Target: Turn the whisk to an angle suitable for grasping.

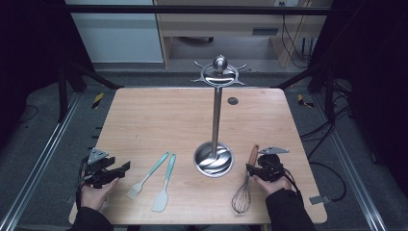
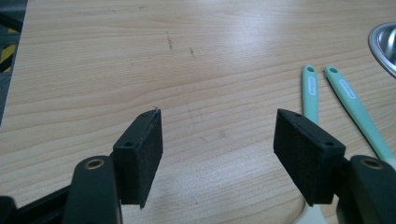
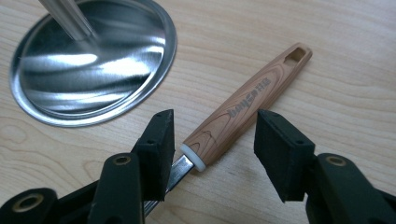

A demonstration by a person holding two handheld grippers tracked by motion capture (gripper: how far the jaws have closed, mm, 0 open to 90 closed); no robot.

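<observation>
Nothing hangs on the rack (image 1: 216, 120) yet. Right tongs (image 3: 212, 140) straddle the whisk (image 3: 247, 109) handle, unclenched; left tongs (image 2: 218, 140) released, empty, near the desk's (image 1: 144, 115) front-left corner.

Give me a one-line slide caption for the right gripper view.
Right tool open astride the whisk's wooden handle, pads not yet pressing it, beside the steel stand base on the wooden table.

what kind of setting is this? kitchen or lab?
Likely a lab recording rig, not a kitchen: a bare wooden table inside a dark metal frame, cables on the floor, and utensils laid out by a steel hanging stand.
</observation>
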